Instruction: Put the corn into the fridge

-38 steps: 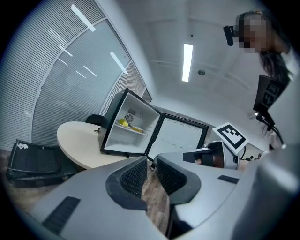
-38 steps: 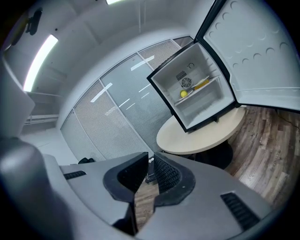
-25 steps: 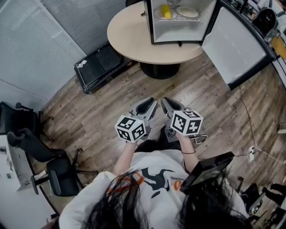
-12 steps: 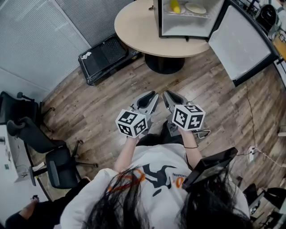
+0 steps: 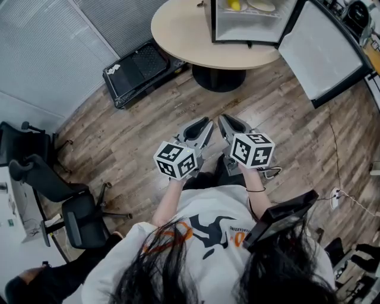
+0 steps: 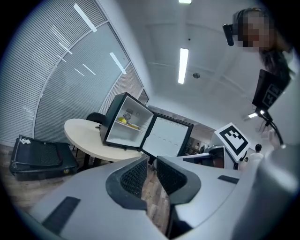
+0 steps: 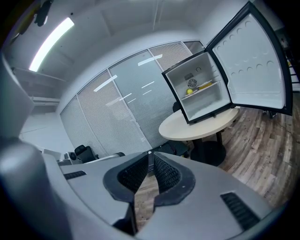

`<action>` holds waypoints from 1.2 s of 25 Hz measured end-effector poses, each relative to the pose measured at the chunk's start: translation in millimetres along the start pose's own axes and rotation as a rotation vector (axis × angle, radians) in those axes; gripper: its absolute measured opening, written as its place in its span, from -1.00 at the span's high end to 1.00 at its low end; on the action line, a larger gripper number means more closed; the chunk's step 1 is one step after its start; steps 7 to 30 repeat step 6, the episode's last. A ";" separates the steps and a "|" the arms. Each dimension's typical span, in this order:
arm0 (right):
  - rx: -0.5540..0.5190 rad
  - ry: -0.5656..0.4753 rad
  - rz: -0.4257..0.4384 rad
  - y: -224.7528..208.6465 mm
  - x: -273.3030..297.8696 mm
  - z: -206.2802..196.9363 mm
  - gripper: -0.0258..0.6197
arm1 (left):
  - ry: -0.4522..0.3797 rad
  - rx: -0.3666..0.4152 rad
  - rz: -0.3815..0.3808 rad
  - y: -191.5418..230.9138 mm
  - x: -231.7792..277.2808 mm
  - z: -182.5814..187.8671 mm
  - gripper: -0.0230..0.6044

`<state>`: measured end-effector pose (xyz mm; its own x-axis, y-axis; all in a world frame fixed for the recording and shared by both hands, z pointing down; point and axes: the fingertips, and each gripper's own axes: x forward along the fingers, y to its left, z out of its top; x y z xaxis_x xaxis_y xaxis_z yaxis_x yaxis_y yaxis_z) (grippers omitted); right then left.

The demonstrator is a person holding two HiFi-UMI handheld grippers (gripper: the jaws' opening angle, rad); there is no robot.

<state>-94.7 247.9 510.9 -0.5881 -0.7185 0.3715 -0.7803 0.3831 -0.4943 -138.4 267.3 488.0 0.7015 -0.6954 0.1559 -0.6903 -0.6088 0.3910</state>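
Head view: a person (image 5: 208, 237) stands on the wooden floor (image 5: 119, 148) with the left gripper (image 5: 205, 123) and right gripper (image 5: 224, 119) side by side before the body, well apart from the round bench (image 5: 178, 29) — the fridge (image 5: 246, 27) on it stands open, with the corn (image 5: 235, 5) inside. Left gripper view: fingers (image 6: 133, 177) released by a sliver, grasping nothing. Right gripper view: fingers (image 7: 166, 176) clenched tip to tip — empty.

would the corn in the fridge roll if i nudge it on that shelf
Likely: the corn looks rounded and lies loose on the shelf, so a nudge may roll it. It would probably feel stiff when gripped. Weight can't be judged.
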 end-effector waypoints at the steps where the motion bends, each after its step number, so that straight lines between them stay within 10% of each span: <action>1: 0.002 0.000 -0.004 -1.1 0.3 -1.1 0.78 | 0.003 -0.002 -0.003 0.1 0.0 -1.0 0.71; 30: 0.001 0.001 -0.017 -7.2 7.0 3.5 0.78 | 0.016 0.006 -0.007 4.9 4.9 0.2 0.70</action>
